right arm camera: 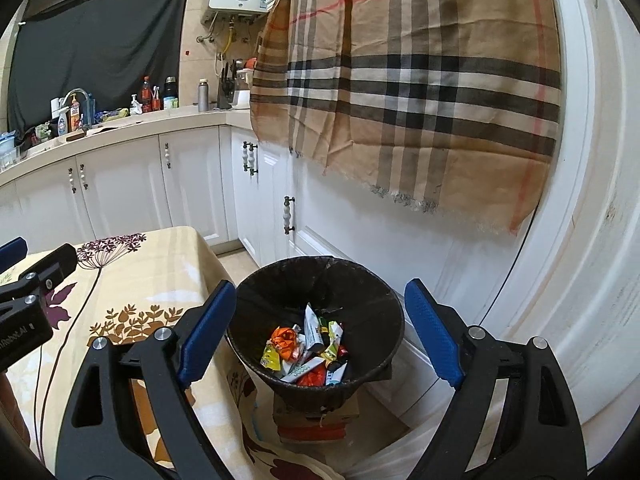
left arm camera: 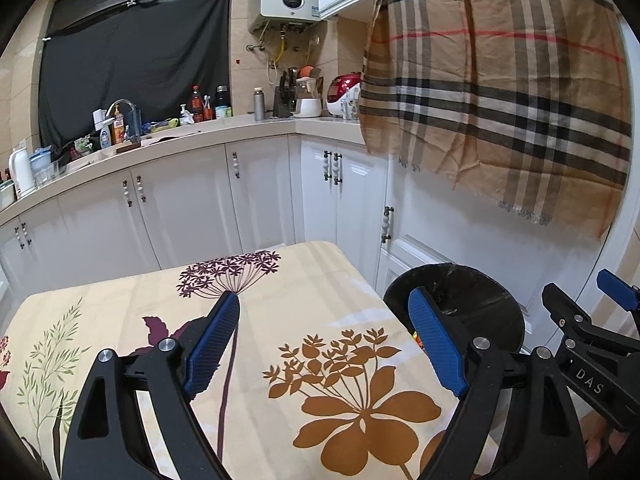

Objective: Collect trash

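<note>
A black trash bin [right arm camera: 256, 300] stands on a box beside the table, with several crumpled wrappers [right arm camera: 308, 346] at its bottom. My right gripper [right arm camera: 320, 312] hangs open above the bin with nothing between its blue pads. My left gripper [left arm camera: 324, 316] is open over the flowered tablecloth [left arm camera: 320, 280], also holding nothing. In the left wrist view the bin [left arm camera: 476, 292] shows at the table's right edge, behind the right finger, and the right gripper's black frame [left arm camera: 588, 328] reaches in at the far right. The left gripper's frame [right arm camera: 28, 292] shows at the left edge of the right wrist view.
White kitchen cabinets [left arm camera: 192, 200] with a cluttered countertop [left arm camera: 132, 128] run behind the table. A plaid cloth [right arm camera: 420, 80] hangs over the white cabinet front above the bin. A cardboard box [right arm camera: 316, 416] props the bin up from the floor.
</note>
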Demonstrator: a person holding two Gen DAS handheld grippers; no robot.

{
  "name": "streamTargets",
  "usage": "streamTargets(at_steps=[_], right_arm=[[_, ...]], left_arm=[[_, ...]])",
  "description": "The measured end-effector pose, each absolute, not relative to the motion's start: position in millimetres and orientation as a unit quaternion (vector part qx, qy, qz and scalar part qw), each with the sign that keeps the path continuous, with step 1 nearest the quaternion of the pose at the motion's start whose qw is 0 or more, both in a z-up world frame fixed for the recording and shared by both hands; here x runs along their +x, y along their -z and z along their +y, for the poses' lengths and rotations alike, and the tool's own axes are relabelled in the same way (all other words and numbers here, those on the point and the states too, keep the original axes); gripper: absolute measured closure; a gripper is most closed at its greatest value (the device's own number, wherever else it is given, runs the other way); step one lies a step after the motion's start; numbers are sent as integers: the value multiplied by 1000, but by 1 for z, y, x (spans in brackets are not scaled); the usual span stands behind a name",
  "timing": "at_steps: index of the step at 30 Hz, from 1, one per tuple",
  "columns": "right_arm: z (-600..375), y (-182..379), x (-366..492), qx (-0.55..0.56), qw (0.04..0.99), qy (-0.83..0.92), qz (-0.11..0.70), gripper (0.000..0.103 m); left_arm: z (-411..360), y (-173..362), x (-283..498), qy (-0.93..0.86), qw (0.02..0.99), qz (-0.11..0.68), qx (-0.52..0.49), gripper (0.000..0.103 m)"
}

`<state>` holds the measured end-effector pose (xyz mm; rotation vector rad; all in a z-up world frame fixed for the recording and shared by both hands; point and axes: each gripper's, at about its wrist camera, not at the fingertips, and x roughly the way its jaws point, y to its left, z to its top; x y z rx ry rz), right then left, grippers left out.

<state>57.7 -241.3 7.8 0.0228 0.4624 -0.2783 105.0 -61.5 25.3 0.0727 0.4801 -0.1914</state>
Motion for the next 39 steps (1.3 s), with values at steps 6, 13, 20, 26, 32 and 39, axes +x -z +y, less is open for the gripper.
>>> streamTargets(at_steps=[6,13,20,26,32,39], right_arm=[[-238,-11,57,9,965,136,223,19],[-237,-12,58,9,966,135,222,19],[-235,-11,58,8,965,134,224,19],[-235,-10,58,8,965,134,224,19],[-233,-9,58,7,966,134,223,19],[-233,-9,58,7,966,133,224,19]], left_arm=[[-55,-28,105,88,968,234,32,19],[-53,-29,105,89,968,232,34,19],[-53,-29,105,89,968,234,33,19],[-52,-30,105,88,968,234,32,19],[-51,-29,105,87,968,234,31,19],[-51,-29,105,87,968,234,31,19]])
